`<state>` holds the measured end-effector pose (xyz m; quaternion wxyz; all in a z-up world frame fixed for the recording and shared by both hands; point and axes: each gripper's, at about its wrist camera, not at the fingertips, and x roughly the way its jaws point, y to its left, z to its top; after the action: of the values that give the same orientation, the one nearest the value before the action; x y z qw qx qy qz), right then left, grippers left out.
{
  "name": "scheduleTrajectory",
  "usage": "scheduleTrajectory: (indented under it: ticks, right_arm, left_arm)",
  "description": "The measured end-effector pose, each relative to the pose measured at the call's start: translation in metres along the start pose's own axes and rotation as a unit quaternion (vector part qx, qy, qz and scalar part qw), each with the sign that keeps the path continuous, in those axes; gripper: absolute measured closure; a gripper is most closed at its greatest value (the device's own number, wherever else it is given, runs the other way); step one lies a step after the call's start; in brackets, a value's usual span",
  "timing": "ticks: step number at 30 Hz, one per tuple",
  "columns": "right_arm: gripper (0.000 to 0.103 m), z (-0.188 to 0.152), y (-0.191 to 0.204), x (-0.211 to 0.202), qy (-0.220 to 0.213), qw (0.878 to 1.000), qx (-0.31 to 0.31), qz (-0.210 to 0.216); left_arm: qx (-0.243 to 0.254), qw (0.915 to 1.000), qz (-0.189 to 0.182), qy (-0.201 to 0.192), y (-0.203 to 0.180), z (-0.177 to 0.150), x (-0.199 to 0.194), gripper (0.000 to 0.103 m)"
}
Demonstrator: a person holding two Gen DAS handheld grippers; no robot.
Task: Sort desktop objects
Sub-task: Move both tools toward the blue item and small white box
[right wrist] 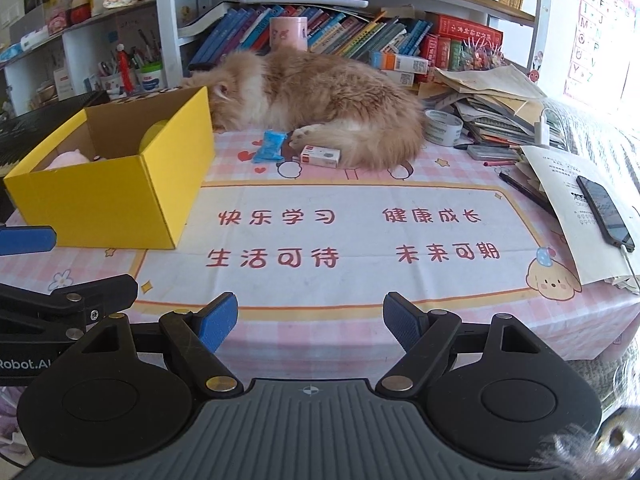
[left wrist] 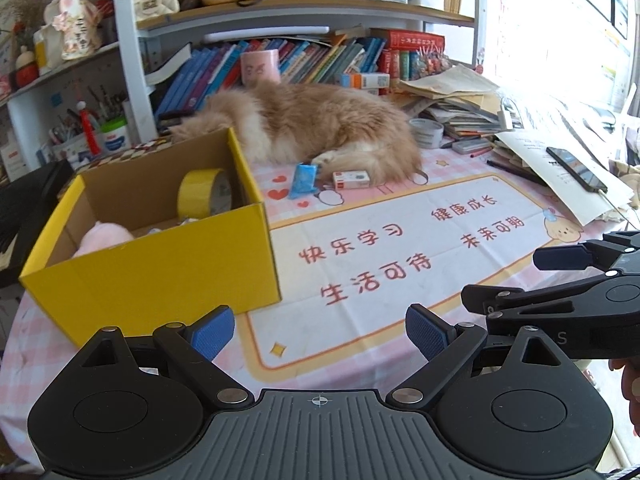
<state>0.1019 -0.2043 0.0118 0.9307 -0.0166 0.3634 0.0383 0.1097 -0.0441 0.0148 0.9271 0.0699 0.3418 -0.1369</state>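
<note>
Both my grippers, left (left wrist: 320, 334) and right (right wrist: 310, 322), are spread wide and holding nothing, hanging over the near edge of the mat. What's probably left is the blue packet (right wrist: 269, 146) and the small white box (right wrist: 320, 156), both right up against the sleeping cat (right wrist: 320, 110), right of the yellow box (right wrist: 120, 196). I'd come in low from the front and pinch the packet's near end, no poking paws.
</note>
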Motion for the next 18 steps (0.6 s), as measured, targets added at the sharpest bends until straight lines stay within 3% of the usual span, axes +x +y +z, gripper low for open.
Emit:
scheduleTrajectory:
  ticks: [11, 18]
  right_arm:
    - [0.025, 0.024, -0.039, 0.032, 0.001, 1.0, 0.019, -0.005]
    - [0.025, 0.047, -0.068, 0.058, 0.011, 1.0, 0.016, 0.004]
  left_arm:
    - [0.015, 0.9998, -0.006, -0.011, -0.024, 0.035, 0.035, 0.008]
    - [-0.017, 0.9998, 0.006, 0.0, -0.034, 0.059, 0.064, 0.009]
